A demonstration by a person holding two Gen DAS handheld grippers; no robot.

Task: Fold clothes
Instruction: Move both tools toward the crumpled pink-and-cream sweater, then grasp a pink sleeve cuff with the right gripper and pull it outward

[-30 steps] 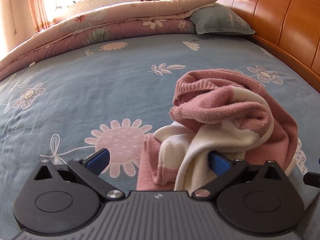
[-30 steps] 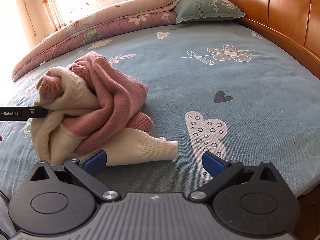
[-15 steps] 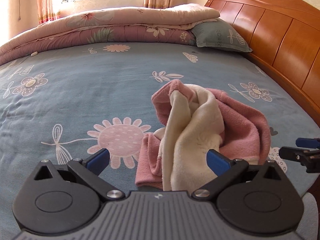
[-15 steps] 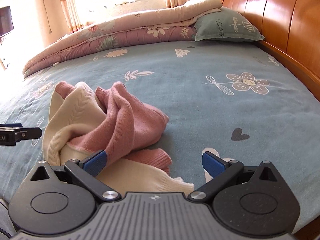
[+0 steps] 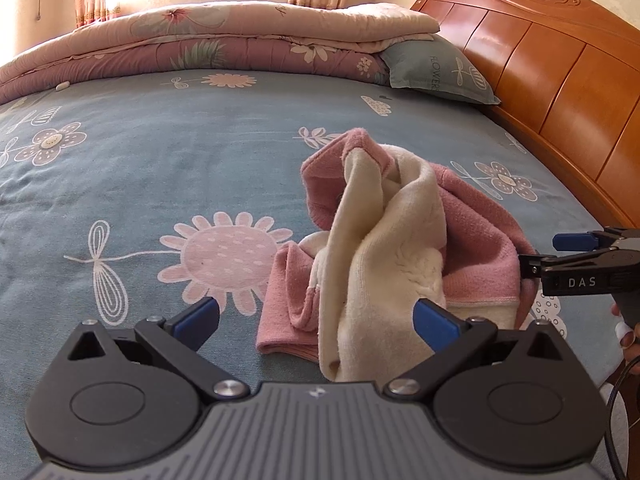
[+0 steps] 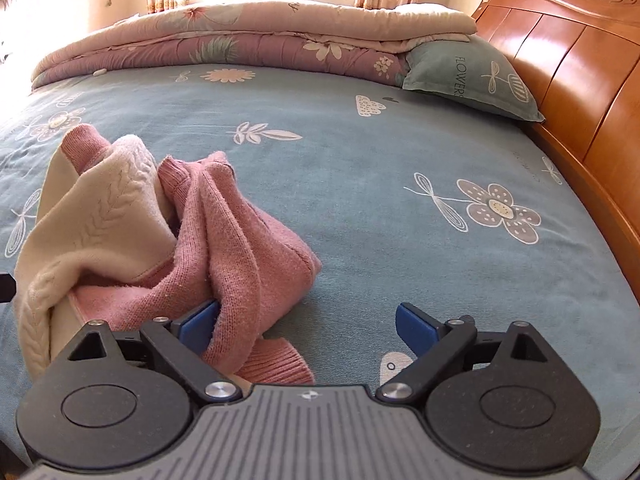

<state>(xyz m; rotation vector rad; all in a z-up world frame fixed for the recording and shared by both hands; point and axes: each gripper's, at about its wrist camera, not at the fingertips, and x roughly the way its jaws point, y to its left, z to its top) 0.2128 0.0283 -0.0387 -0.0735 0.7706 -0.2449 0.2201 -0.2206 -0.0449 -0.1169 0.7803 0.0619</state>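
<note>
A crumpled pink and cream knit sweater (image 5: 400, 232) lies in a heap on the blue flowered bed sheet (image 5: 160, 168). My left gripper (image 5: 316, 318) stands open at the heap's near edge, and a cream fold hangs between its fingers, close to the right pad. My right gripper (image 5: 548, 254) comes in from the right against the pink hem. In the right wrist view the right gripper (image 6: 308, 322) has its jaws closing. A pink fold of the sweater (image 6: 224, 240) drapes over its left pad, and the right pad stands free over the sheet.
A folded pink quilt (image 5: 224, 36) and a blue-green pillow (image 5: 436, 68) lie at the far end of the bed. The wooden headboard (image 5: 560, 80) runs along the right side. A person's fingers (image 5: 624, 336) and a cable show at the right edge.
The right gripper has slid left up to the sweater, so the pink fold now lies over its left pad, and its jaws have narrowed a little. The heap has slumped and changed shape.
</note>
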